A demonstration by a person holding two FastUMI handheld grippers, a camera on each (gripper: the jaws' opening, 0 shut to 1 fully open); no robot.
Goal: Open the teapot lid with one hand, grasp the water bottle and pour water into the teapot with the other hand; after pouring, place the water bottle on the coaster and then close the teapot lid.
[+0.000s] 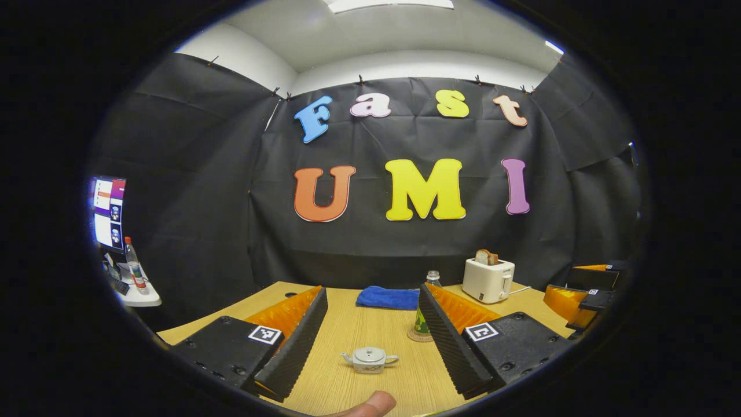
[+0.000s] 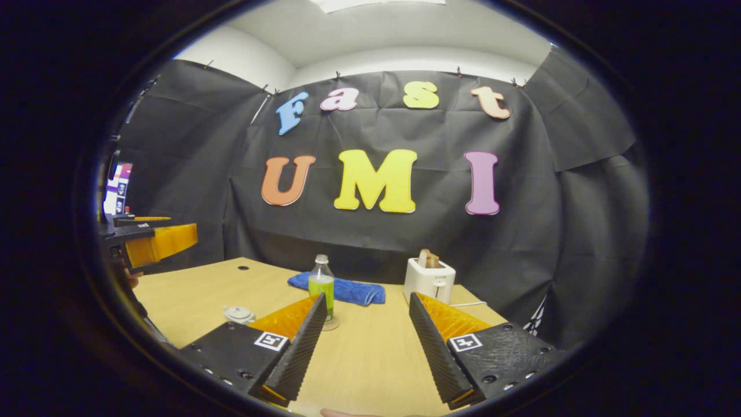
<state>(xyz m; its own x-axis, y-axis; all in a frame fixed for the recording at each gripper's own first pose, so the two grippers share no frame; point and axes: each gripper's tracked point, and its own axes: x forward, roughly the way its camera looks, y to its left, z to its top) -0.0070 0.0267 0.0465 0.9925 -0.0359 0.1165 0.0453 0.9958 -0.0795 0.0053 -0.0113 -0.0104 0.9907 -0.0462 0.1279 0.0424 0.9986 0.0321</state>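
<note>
Your left claw (image 1: 370,341) spread, teapot (image 1: 369,359) between fingers, lid on. Right claw (image 2: 363,341) spread; bottle (image 2: 322,288) seemingly on coaster (image 2: 330,325).

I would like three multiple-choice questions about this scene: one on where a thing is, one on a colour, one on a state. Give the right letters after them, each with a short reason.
1. Where does the water bottle stand?
A. on the coaster
B. on the toaster
C. on the cloth

2. What colour is the folded cloth at the back of the table?
A. red
B. blue
C. white

3. How is the teapot now?
A. lying on its side
B. held by a gripper
C. upright with its lid on

Answers: 1 A, the bottle's base rests on the round coaster. 2 B, the cloth beside the toaster is blue. 3 C, the teapot sits on the table, lid in place, between the open fingers of the left gripper, untouched.
</note>
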